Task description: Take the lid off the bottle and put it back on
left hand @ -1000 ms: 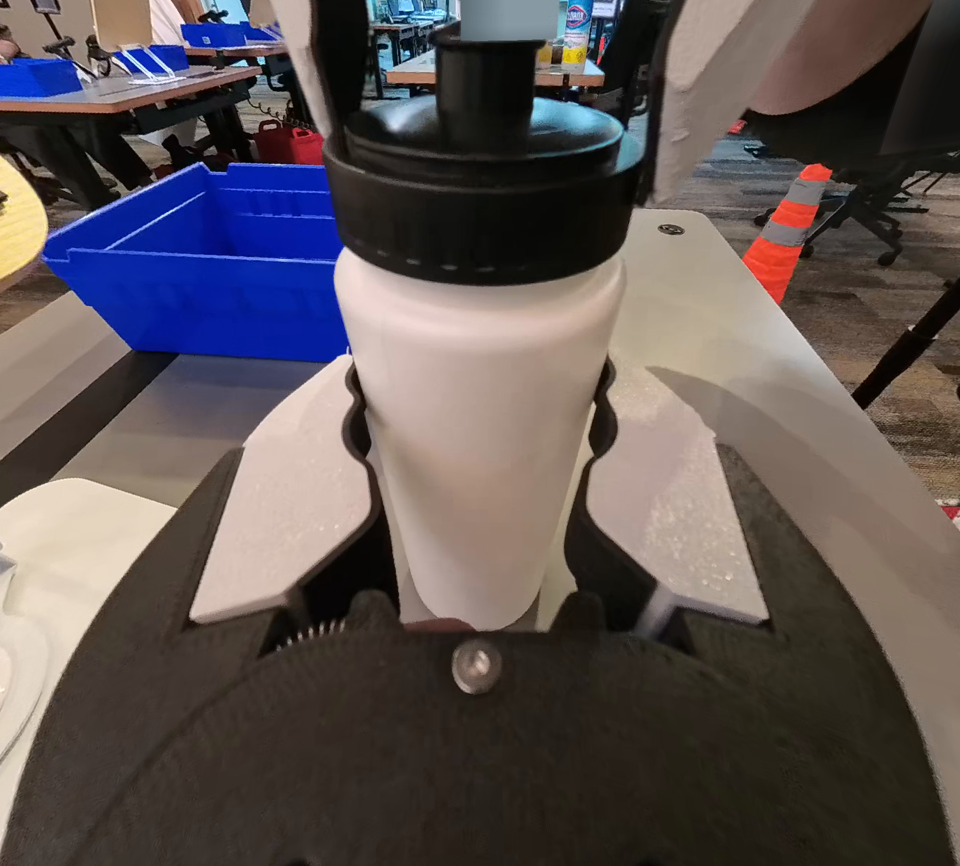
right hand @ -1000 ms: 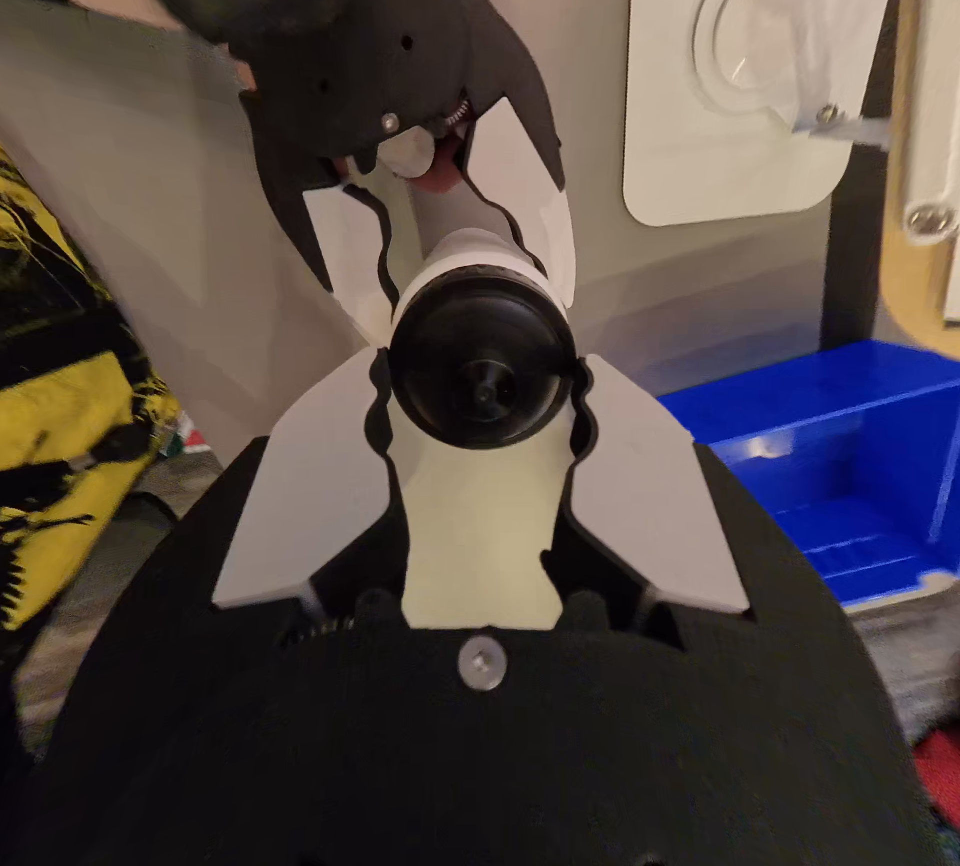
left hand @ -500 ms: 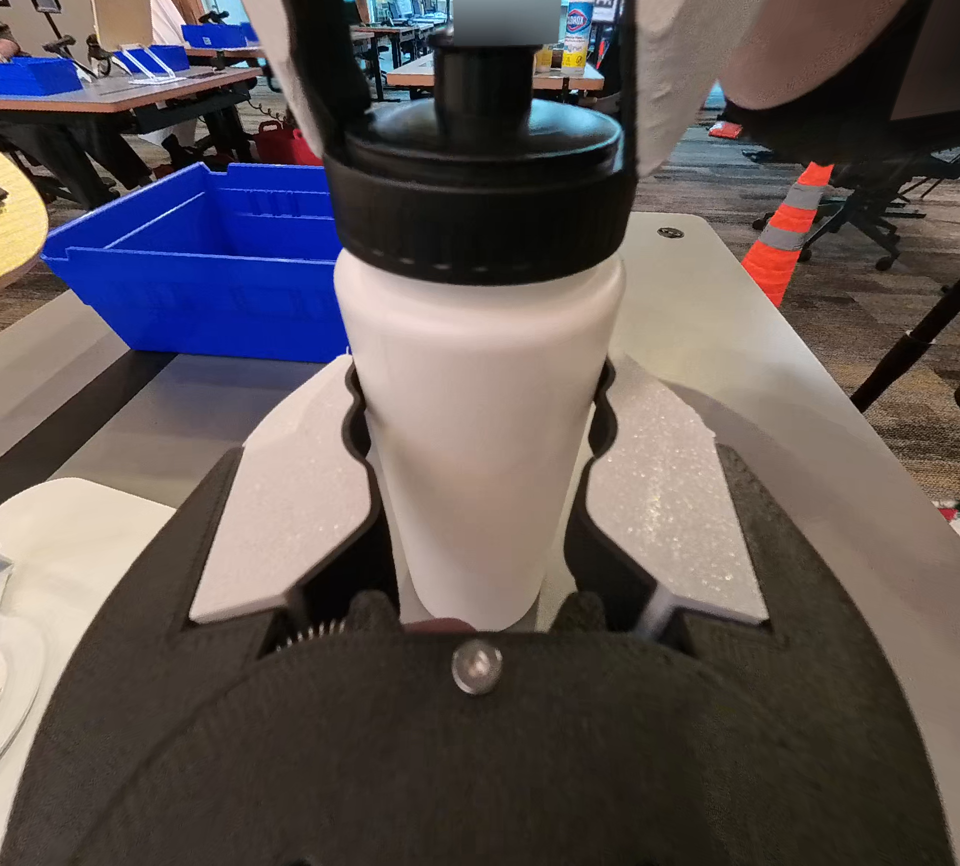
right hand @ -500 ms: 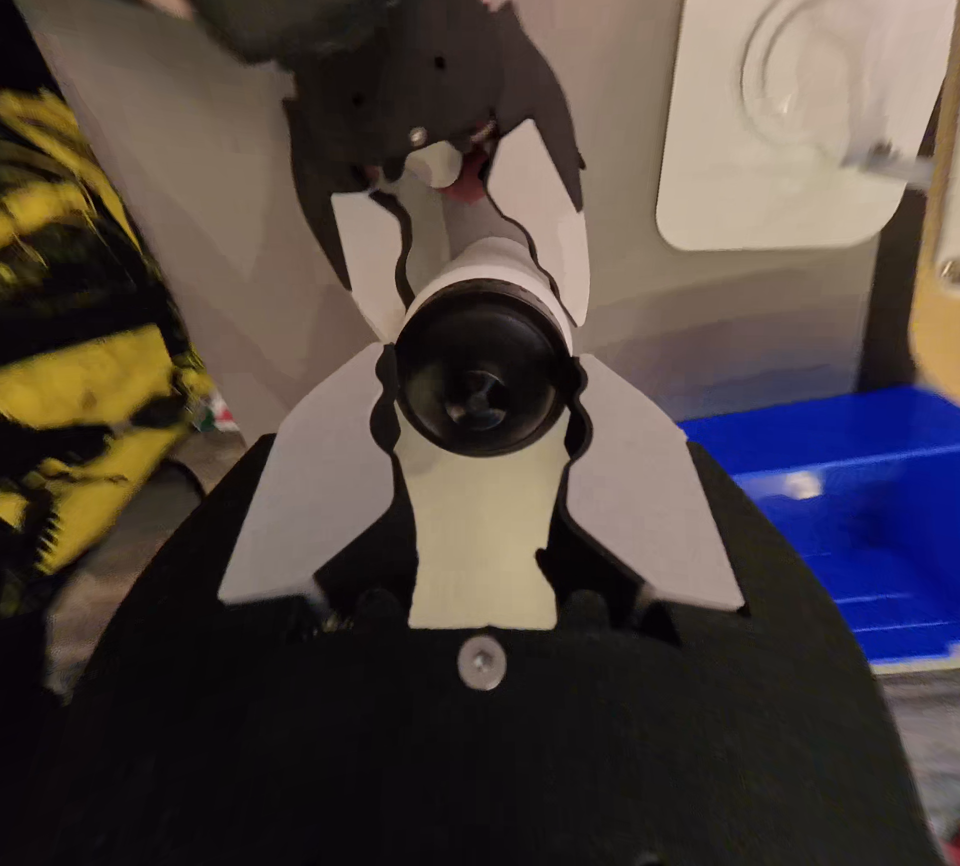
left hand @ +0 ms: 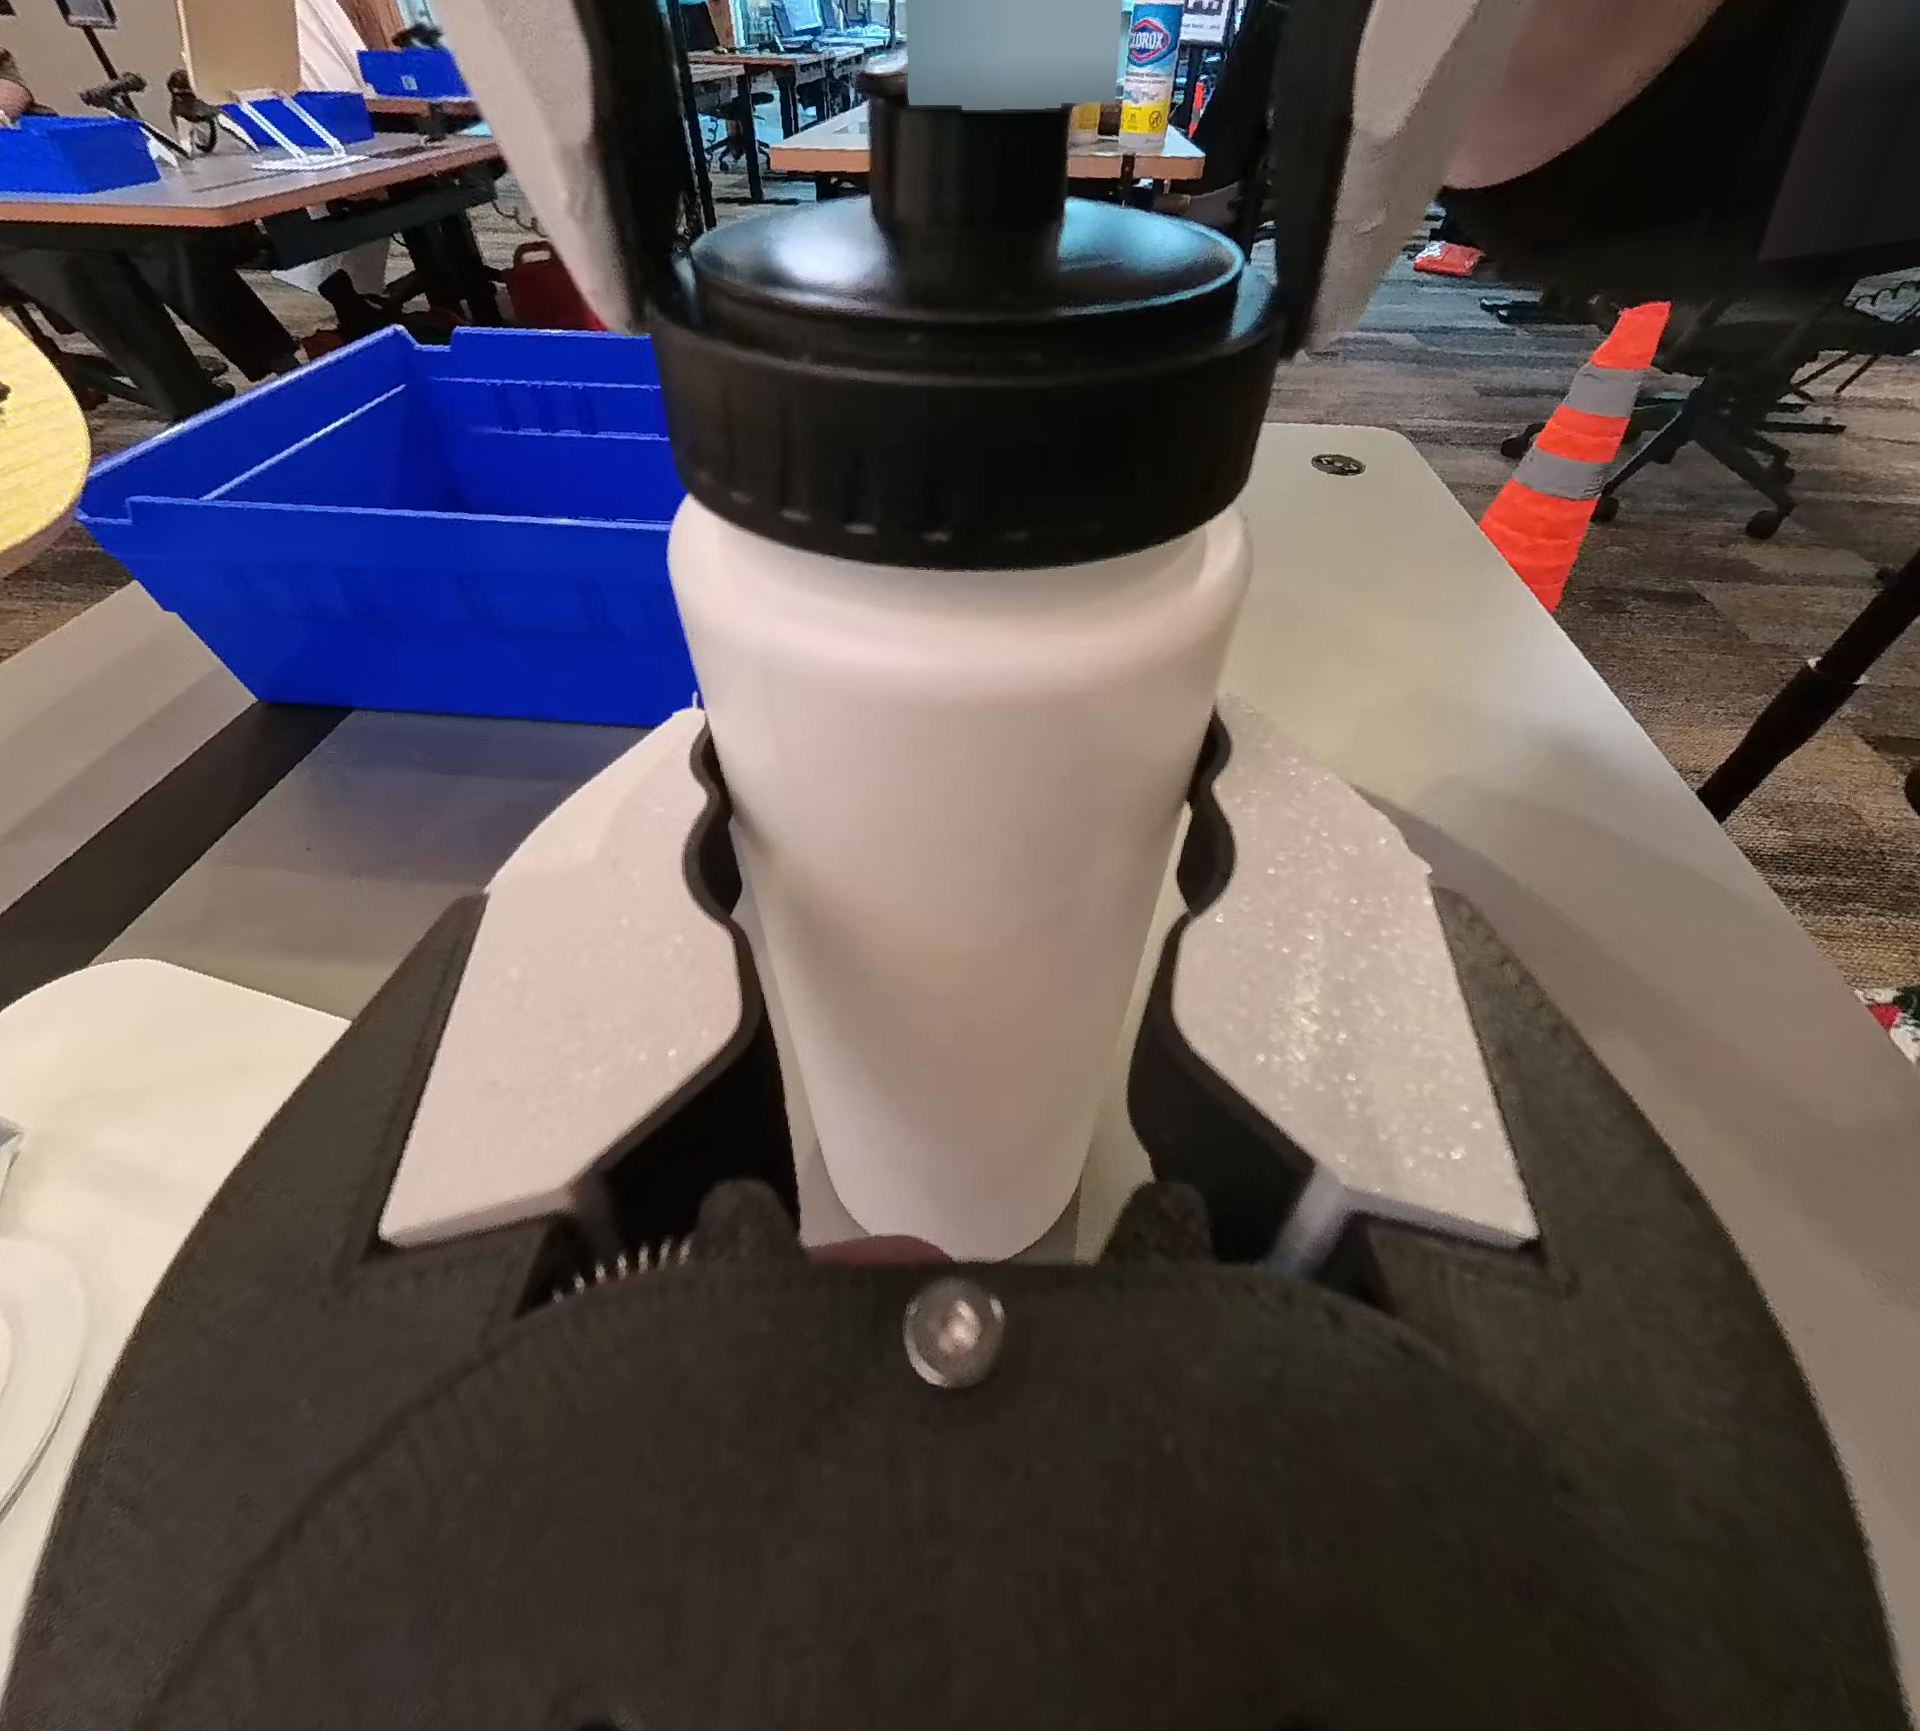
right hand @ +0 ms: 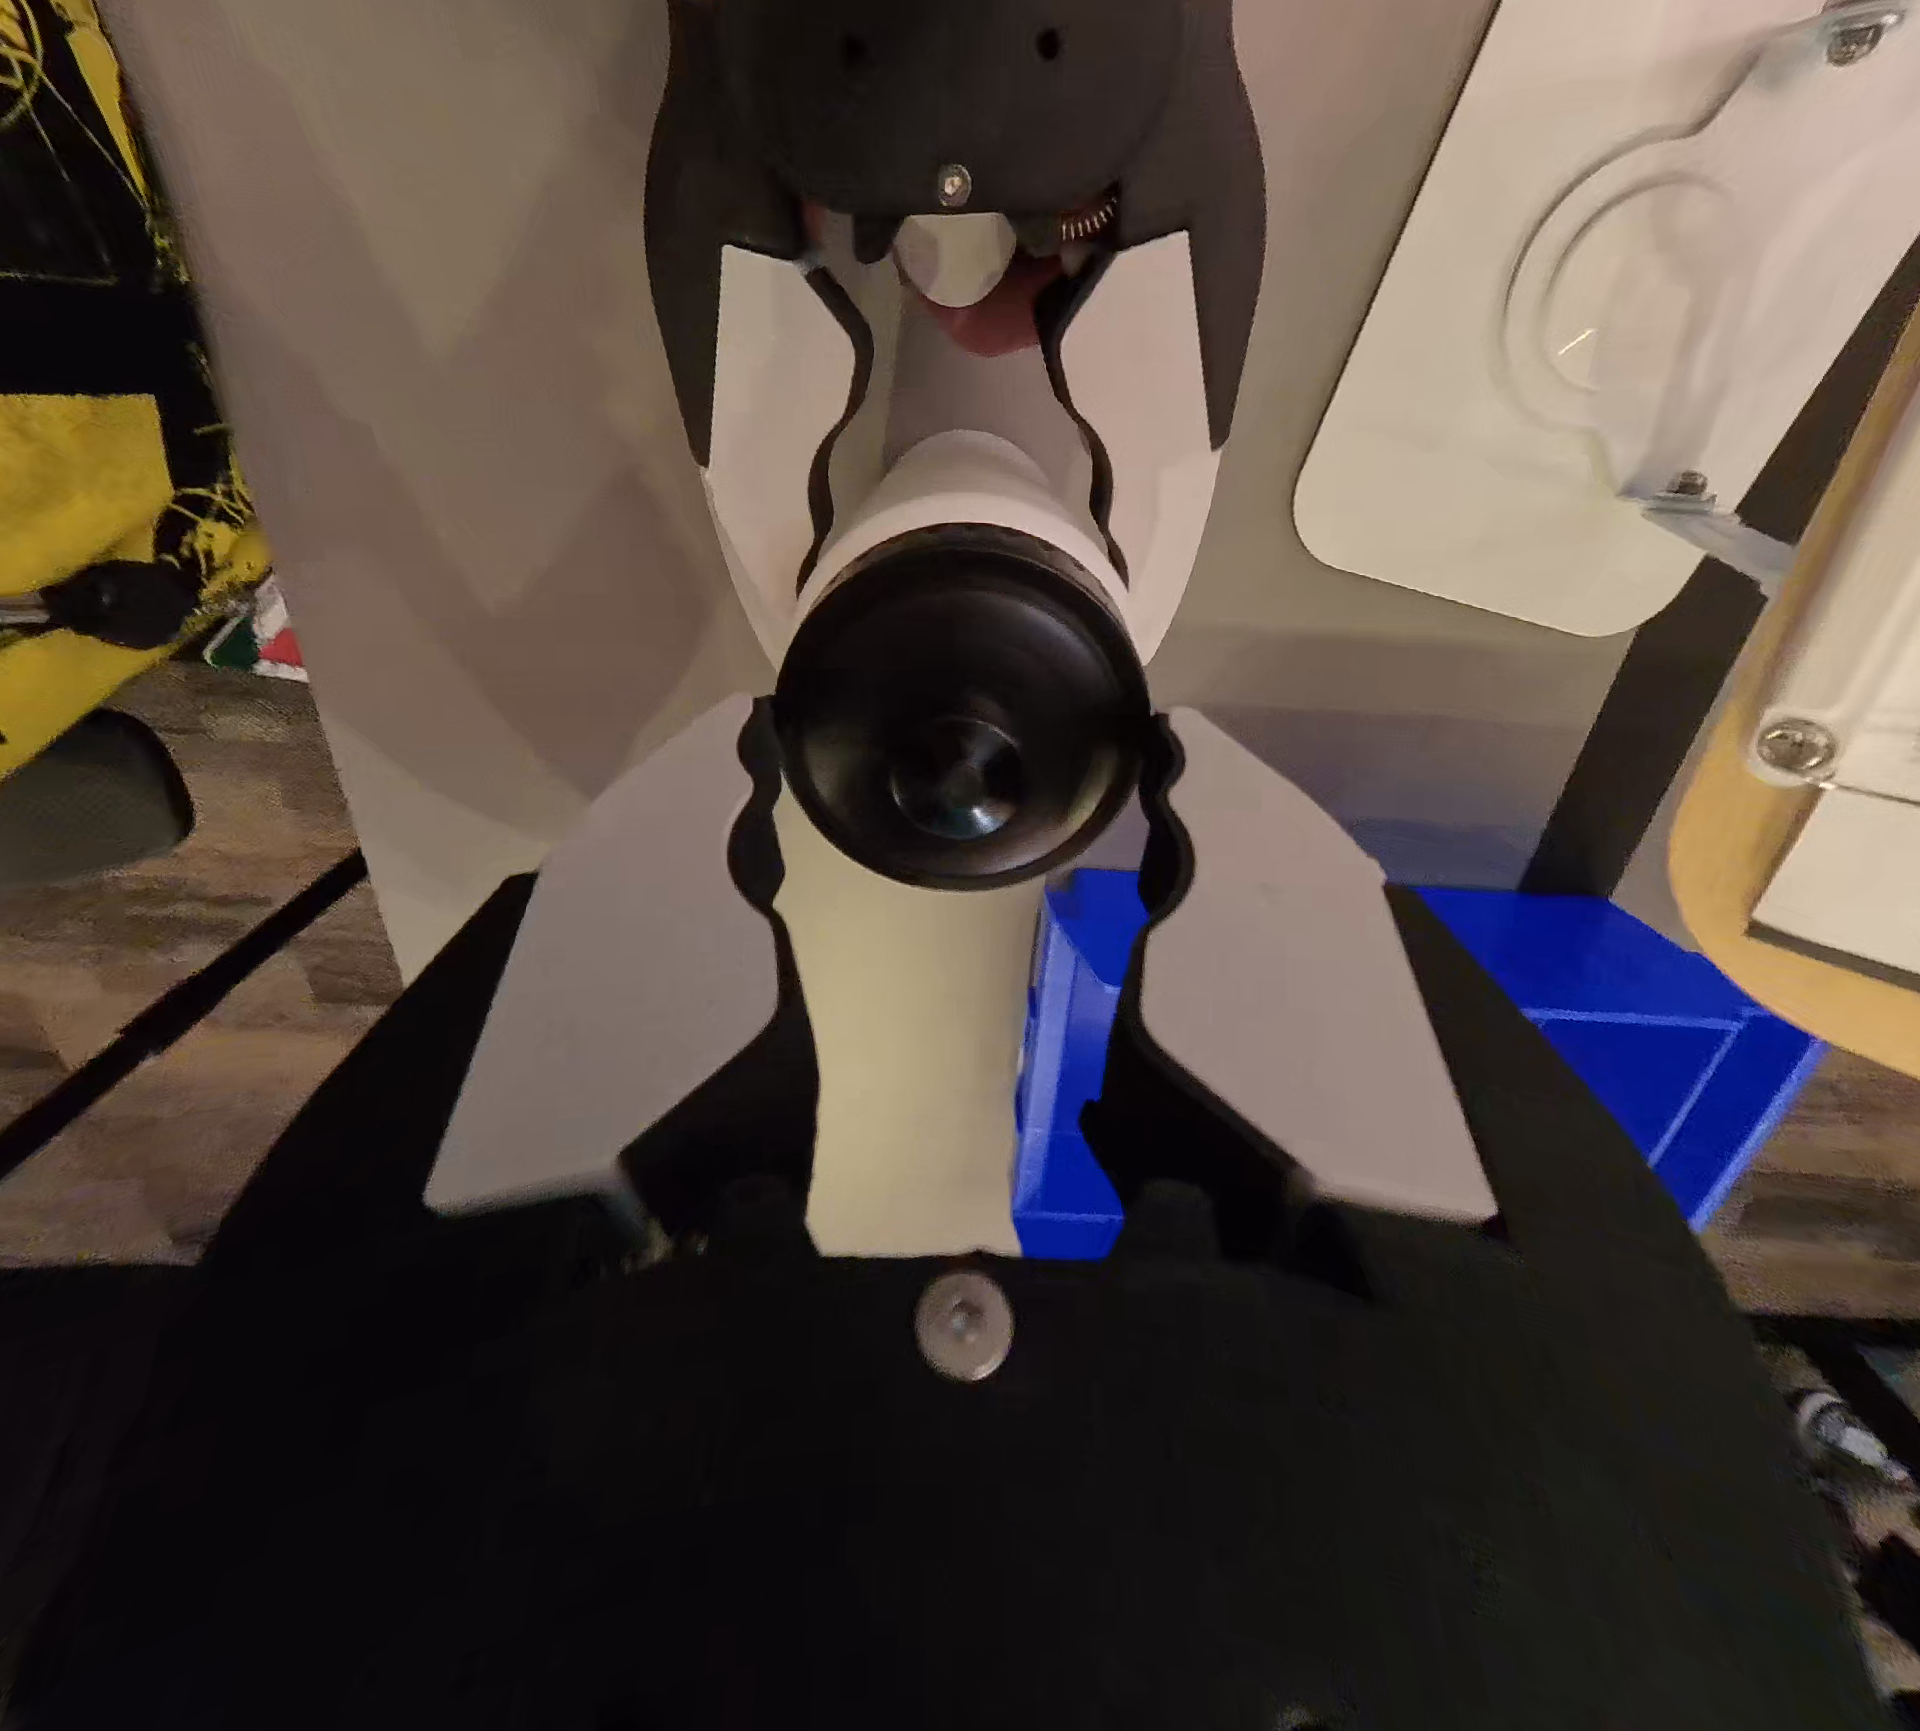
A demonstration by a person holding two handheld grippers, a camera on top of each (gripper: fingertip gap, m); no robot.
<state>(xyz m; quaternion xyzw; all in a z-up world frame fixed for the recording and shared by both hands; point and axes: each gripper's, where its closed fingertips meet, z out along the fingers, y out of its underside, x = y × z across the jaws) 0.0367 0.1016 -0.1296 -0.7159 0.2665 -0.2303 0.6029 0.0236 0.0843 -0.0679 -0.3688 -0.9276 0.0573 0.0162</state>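
Note:
A white bottle (left hand: 956,850) stands upright in my left gripper (left hand: 961,746), which is shut on its body. Its black lid (left hand: 966,424) with a spout sits on the bottle's neck. My right gripper (right hand: 961,736) comes down from above and is shut on the lid (right hand: 956,715), one finger on each side of the rim. The right gripper's white fingers (left hand: 499,40) frame the lid in the left wrist view. The left gripper (right hand: 961,486) shows below the lid in the right wrist view, around the bottle (right hand: 966,486).
A blue bin (left hand: 395,538) stands on the grey table (left hand: 1403,642) behind and left of the bottle. A white tray (right hand: 1538,331) lies to the left of the left gripper. An orange cone (left hand: 1569,455) stands on the floor beyond the table's right edge.
My right gripper has turned about the lid's axis while shut on it, so the table and left gripper have swung round in its view. The bottle and left gripper have stayed still.

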